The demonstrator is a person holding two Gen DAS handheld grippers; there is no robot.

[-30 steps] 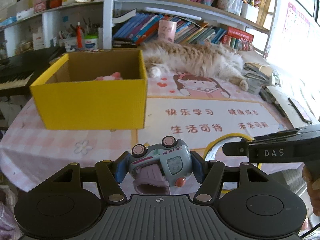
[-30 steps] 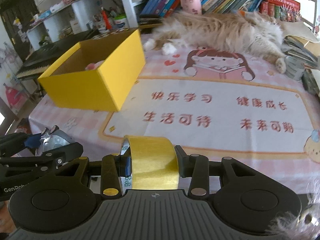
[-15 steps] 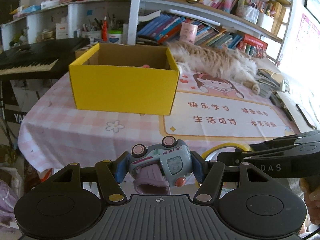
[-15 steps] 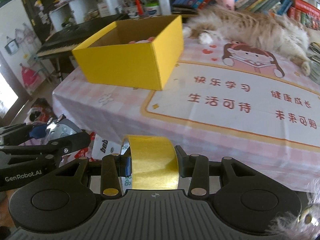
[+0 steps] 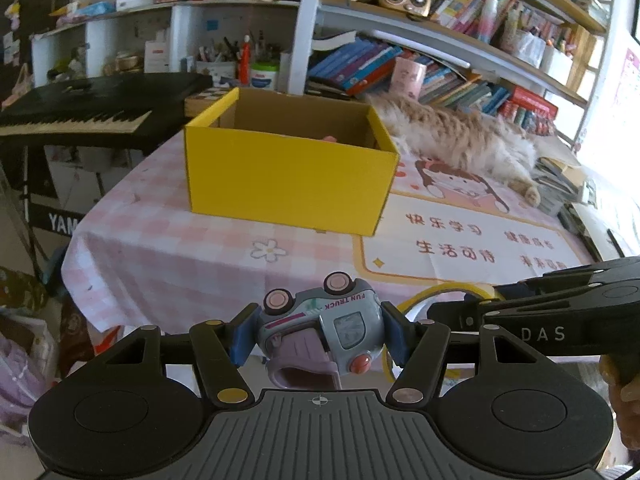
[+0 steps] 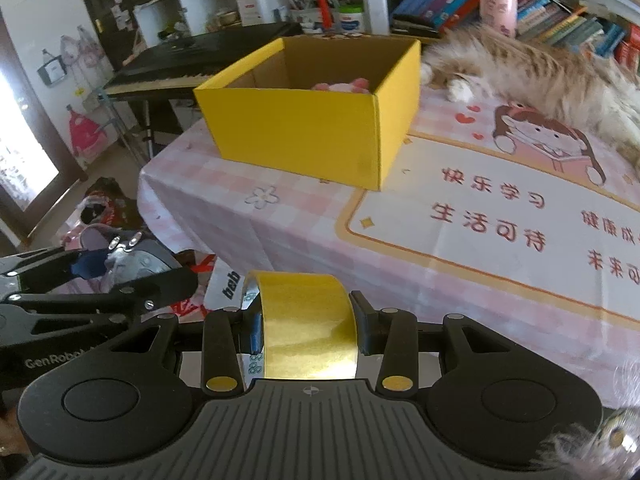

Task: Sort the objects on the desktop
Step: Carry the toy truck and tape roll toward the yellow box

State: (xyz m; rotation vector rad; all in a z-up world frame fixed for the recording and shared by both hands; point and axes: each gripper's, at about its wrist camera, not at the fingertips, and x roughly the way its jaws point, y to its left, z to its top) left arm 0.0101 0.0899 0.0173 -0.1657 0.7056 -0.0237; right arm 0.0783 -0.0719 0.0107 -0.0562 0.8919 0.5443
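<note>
Tongs (image 5: 316, 338) gripping toy truck (image 5: 320, 324), yellow box (image 5: 288, 176) ahead, cat (image 5: 460, 136) beyond

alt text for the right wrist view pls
The right gripper holds a roll of yellow tape between its fingers, off the table's near edge. Ahead, an open yellow box sits on a pink checked tablecloth, with a fluffy cat lying beyond.

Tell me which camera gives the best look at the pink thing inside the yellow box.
The right wrist view: it looks further down into the yellow box, so the pink thing shows as a lumpy shape against the far wall. In the left wrist view the box's front wall hides all but a sliver.
</note>
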